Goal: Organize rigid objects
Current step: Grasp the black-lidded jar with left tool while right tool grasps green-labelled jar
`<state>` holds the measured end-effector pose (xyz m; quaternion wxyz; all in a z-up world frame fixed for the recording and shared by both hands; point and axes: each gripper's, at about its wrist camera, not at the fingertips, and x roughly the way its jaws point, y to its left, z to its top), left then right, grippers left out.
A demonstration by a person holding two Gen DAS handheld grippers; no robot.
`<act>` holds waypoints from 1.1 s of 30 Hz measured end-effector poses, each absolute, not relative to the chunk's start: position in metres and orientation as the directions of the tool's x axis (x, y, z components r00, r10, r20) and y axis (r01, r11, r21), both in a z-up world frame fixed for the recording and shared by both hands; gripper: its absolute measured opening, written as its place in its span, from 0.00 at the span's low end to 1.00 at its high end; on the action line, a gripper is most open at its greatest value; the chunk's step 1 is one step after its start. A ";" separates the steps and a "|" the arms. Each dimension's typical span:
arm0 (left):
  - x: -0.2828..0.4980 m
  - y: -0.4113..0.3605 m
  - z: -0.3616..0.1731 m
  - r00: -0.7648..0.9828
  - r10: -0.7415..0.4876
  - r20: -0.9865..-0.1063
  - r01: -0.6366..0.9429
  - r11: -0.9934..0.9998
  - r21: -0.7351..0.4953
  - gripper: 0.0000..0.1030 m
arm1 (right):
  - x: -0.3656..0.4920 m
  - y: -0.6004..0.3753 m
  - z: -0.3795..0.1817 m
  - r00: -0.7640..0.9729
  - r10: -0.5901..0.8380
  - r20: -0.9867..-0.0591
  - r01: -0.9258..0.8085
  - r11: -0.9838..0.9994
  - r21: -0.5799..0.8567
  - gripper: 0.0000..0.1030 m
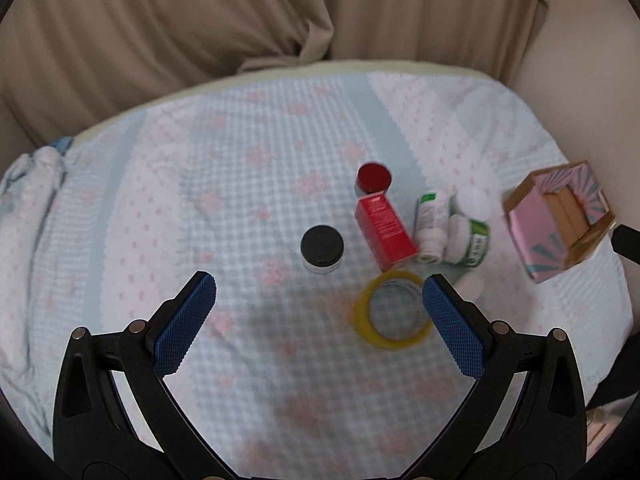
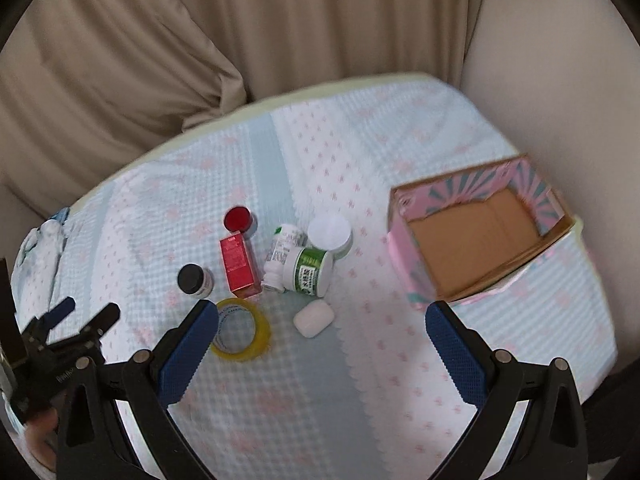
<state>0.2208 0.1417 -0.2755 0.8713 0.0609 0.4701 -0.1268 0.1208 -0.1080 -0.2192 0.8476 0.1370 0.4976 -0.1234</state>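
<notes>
A cluster of small items lies on the bed cover: a red box [image 1: 383, 232] [image 2: 239, 263], a red-lidded jar [image 1: 374, 178] [image 2: 239, 219], a black-lidded jar [image 1: 322, 249] [image 2: 194, 279], a yellow tape roll [image 1: 394, 314] [image 2: 242, 329], green-and-white bottles [image 1: 470, 236] [image 2: 308, 266] and a white case [image 2: 313, 317]. An open pink cardboard box [image 1: 558, 222] [image 2: 476, 236] stands to their right. My left gripper [image 1: 319, 294] hovers open just short of the black-lidded jar and the tape roll. My right gripper [image 2: 322, 318] hangs open above the white case. Neither holds anything.
The items rest on a light blue and pink patterned cover [image 1: 240, 184] [image 2: 360, 380] over a mattress. Beige curtains [image 1: 160, 32] [image 2: 120, 60] hang behind the far edge. The left gripper's black frame [image 2: 60, 332] and a hand show at the lower left of the right wrist view.
</notes>
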 end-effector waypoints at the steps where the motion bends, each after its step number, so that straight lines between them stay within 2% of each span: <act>1: 0.228 0.141 -0.289 0.514 -0.168 -0.841 0.282 0.959 -0.019 0.99 | 0.128 -0.107 -0.229 0.464 -0.073 -0.883 0.354 0.929 0.110 1.00; 10: 0.290 0.132 -0.396 0.438 -0.167 -0.883 0.282 0.959 -0.042 0.99 | 0.200 -0.106 -0.327 0.349 -0.083 -0.933 0.422 0.903 0.078 1.00; 17: 0.319 0.122 -0.448 0.415 -0.158 -0.896 0.286 0.958 -0.037 0.89 | 0.238 -0.113 -0.383 0.274 -0.081 -0.958 0.455 0.889 0.055 0.93; 19: 0.321 0.118 -0.456 0.413 -0.155 -0.897 0.288 0.957 -0.032 0.86 | 0.245 -0.116 -0.396 0.248 -0.092 -0.964 0.471 0.881 0.037 0.89; 21: 0.322 0.117 -0.460 0.413 -0.166 -0.896 0.287 0.957 -0.045 0.85 | 0.249 -0.120 -0.406 0.215 -0.103 -0.971 0.492 0.871 0.017 0.80; 24: 0.323 0.113 -0.464 0.421 -0.167 -0.891 0.290 0.956 -0.042 0.82 | 0.252 -0.123 -0.416 0.199 -0.090 -0.976 0.507 0.862 0.024 0.77; 25: 0.325 0.112 -0.466 0.423 -0.163 -0.891 0.294 0.955 -0.036 0.71 | 0.254 -0.123 -0.418 0.199 -0.085 -0.976 0.510 0.860 0.029 0.76; 28: 0.328 0.105 -0.469 0.442 -0.140 -0.886 0.306 0.952 0.002 0.63 | 0.256 -0.126 -0.418 0.206 -0.061 -0.977 0.514 0.856 0.055 0.68; 30: 0.327 0.102 -0.468 0.457 -0.140 -0.878 0.315 0.949 0.013 0.52 | 0.258 -0.125 -0.418 0.215 -0.044 -0.976 0.501 0.863 0.071 0.51; 33: 0.324 0.100 -0.468 0.477 -0.130 -0.869 0.322 0.946 0.035 0.51 | 0.259 -0.124 -0.418 0.208 -0.048 -0.977 0.494 0.867 0.063 0.51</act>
